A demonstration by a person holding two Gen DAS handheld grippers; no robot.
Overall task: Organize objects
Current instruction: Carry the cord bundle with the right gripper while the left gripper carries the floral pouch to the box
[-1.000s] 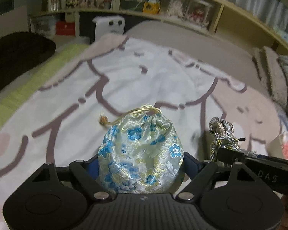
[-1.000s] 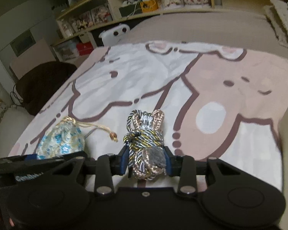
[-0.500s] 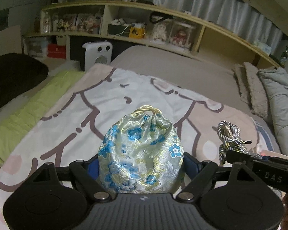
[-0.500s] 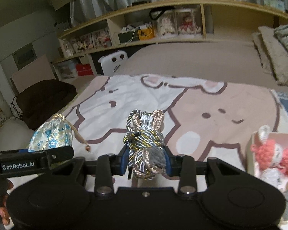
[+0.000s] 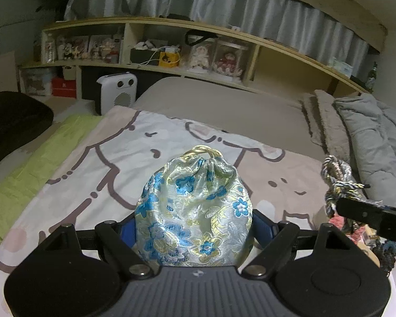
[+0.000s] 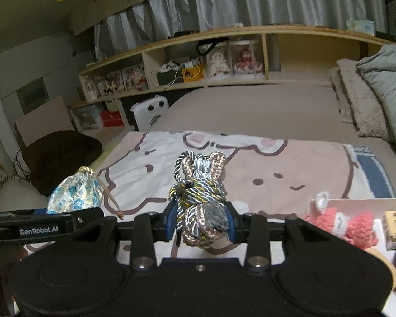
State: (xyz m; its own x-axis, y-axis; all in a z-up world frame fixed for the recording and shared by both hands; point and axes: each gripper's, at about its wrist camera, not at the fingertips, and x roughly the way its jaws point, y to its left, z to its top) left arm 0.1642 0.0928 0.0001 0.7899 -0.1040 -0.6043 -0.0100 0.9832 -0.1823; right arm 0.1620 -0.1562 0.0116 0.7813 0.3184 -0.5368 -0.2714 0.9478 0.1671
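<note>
Right wrist alone shows pink knitted doll [image 6: 340,224]; jaws grip cord bundle [image 6: 200,200], left's grip pouch [image 5: 194,211].

Pale pouch [image 5: 194,211] with blue flowers; silver, gold and pink cord bundle [image 6: 200,200].

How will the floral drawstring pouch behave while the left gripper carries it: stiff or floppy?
Probably soft but filled: the floral drawstring pouch keeps a rounded shape between the left gripper's pads, so it likely won't droop. Its shiny brocade may be slippery. The loose cord end hanging in the right wrist view could swing or snag.
</note>
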